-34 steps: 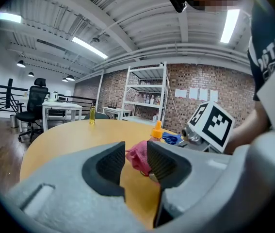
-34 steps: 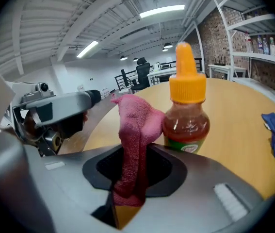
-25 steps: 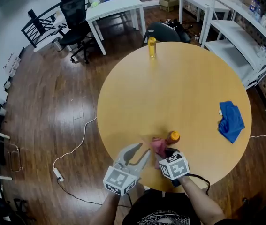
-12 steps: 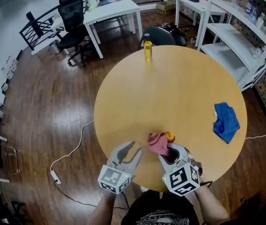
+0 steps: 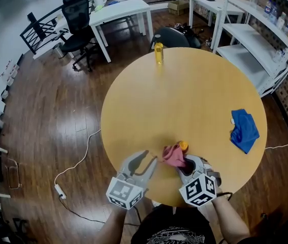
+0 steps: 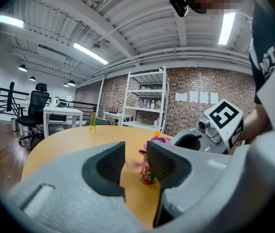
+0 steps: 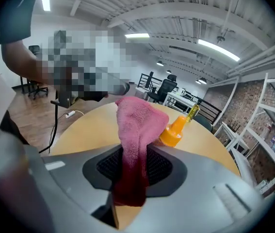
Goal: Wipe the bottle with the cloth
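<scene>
A small bottle with an orange cap and a red label stands upright near the table's front edge. My right gripper is shut on a pink cloth. The cloth rises from between the jaws and drapes against the bottle just below its orange cap. My left gripper hovers open just left of the bottle, nothing between its pads. In the left gripper view the bottle shows through the gap ahead of the left gripper, with the pink cloth on top.
A round wooden table holds a tall yellow bottle at its far edge and a crumpled blue cloth at the right. White shelves stand to the right, with a white desk and office chairs beyond.
The right gripper has drawn back toward me with the pink cloth, which now sits higher against the bottle. The left gripper has stayed open in about the same place.
</scene>
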`<state>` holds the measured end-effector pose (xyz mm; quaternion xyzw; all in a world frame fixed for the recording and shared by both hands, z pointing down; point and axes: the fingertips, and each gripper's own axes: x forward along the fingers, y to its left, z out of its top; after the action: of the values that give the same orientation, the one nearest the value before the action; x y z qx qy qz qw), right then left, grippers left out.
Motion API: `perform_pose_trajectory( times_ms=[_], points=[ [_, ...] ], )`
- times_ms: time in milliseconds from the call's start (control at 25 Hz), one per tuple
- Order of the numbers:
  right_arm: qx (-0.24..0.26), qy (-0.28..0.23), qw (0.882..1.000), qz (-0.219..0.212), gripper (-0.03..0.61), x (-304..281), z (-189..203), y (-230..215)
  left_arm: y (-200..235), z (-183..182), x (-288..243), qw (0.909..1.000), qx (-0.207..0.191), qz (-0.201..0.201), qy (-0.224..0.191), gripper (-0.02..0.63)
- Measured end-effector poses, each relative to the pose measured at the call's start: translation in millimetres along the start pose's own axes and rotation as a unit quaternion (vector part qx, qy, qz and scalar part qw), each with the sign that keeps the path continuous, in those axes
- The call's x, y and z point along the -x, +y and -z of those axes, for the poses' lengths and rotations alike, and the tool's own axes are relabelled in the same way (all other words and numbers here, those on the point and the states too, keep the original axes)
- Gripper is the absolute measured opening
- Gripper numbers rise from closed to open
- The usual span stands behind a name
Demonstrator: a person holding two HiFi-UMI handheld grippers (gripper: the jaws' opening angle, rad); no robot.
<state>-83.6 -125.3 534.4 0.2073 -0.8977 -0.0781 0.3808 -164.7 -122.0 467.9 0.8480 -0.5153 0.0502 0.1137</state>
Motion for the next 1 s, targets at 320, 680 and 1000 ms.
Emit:
perform_pose_trajectory(
  times_ms=[320,680,1000],
  points=[
    [-0.003,0.039,0.999,-0.031,0.112,-19.3,37.5,22.0,-4.5,1.1,-2.5,1.0000,0.002,0.007,0.001,0.139],
    [0.009,0.120,0.989,-0.080,0.112,-37.8,83.4,45.6,-19.6,0.8,-14.3,0.9997,0.001,0.024,0.004,0.140],
    [-0.003,0.105,0.992,-0.073,0.112,-31.0,72.4,45.8,-34.9,-4.4,-37.6,0.9985,-0.016,0.050,0.013,0.140]
  ],
)
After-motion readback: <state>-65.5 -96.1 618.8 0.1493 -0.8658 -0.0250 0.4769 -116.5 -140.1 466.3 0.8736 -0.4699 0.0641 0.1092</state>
